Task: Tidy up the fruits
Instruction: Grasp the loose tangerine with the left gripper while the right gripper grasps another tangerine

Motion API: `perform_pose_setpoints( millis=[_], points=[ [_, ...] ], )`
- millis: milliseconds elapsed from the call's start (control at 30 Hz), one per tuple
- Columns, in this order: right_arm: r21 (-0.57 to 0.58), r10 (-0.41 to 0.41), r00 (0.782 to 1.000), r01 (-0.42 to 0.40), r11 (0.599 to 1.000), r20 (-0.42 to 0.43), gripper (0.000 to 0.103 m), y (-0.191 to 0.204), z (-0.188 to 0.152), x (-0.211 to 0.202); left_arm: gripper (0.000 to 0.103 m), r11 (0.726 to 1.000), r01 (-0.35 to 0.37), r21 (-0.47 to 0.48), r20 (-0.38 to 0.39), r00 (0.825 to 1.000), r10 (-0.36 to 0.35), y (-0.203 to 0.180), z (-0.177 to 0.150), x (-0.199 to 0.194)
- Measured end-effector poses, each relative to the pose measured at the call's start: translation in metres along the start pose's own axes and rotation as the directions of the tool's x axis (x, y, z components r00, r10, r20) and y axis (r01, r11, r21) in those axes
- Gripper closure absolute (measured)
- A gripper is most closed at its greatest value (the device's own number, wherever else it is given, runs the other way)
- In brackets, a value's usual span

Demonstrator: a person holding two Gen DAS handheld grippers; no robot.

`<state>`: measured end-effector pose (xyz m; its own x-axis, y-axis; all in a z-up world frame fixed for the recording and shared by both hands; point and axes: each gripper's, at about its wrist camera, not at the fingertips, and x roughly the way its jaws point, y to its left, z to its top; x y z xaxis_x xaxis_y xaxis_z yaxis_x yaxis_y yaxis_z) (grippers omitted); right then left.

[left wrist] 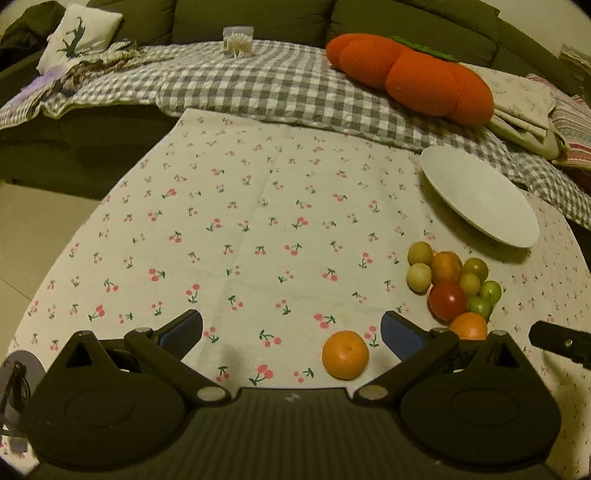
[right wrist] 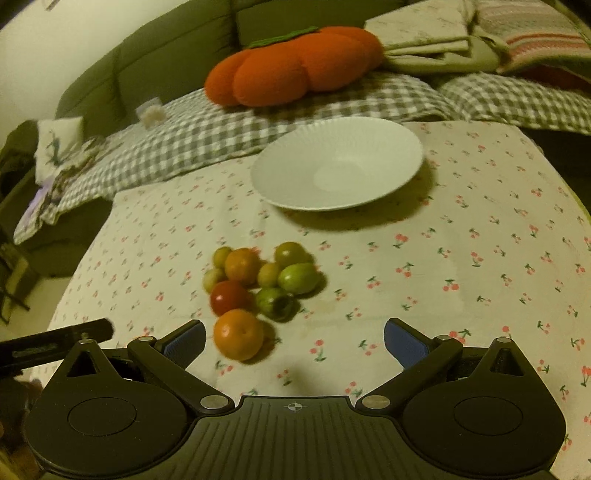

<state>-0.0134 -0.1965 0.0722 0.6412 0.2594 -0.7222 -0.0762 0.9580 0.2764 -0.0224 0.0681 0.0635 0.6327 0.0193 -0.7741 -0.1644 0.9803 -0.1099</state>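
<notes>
Home living room: dark olive fabric sofa [left wrist: 251, 18] w/ grey-white checked blanket [left wrist: 229, 81], orange pumpkin-shaped plush cushion [left wrist: 410, 74], white embroidered throw pillow [left wrist: 79, 33] & folded linens [right wrist: 424, 37]. In front, worktop under cherry-print tablecloth [left wrist: 258, 221]; pale tiled floor [left wrist: 33, 236] at left.

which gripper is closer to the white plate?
Right, likely. The plate lies ahead of the right gripper, past the fruit pile. For the left gripper, it sits far off at the upper right. Both are open and hold nothing.
</notes>
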Motion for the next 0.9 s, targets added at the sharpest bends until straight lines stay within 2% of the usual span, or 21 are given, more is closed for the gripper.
perform_pose_setpoints(
  millis=[167, 333, 567, 633, 900],
  points=[
    [0.023, 0.026, 1.0, -0.027, 0.999, 0.01, 0.004, -0.003, -0.004, 0.01, 0.008, 0.998, 0.012, 0.066, -0.053, 0.999, -0.009, -0.014, -0.012, 0.017],
    [-0.025, 0.057, 0.998, -0.058, 0.998, -0.035, 0.01, 0.011, -0.013, 0.025, 0.025, 0.994, 0.016, 0.111, -0.084, 0.996, -0.006, -0.025, -0.02, 0.029],
    [-0.036, 0.088, 0.996, -0.089, 0.995, -0.032, 0.012, 0.023, -0.016, 0.038, 0.044, 0.991, 0.015, 0.136, -0.074, 0.997, -0.005, -0.029, -0.024, 0.034],
    [-0.043, 0.086, 0.996, -0.088, 0.995, -0.032, 0.014, 0.026, -0.016, 0.041, 0.052, 0.99, 0.021, 0.138, -0.066, 0.998, -0.012, -0.03, -0.023, 0.034],
    [-0.063, 0.072, 0.997, -0.074, 0.995, -0.026, 0.026, 0.032, -0.02, 0.055, 0.07, 0.99, 0.049, 0.132, -0.064, 0.997, -0.041, -0.031, -0.023, 0.032]
  ],
)
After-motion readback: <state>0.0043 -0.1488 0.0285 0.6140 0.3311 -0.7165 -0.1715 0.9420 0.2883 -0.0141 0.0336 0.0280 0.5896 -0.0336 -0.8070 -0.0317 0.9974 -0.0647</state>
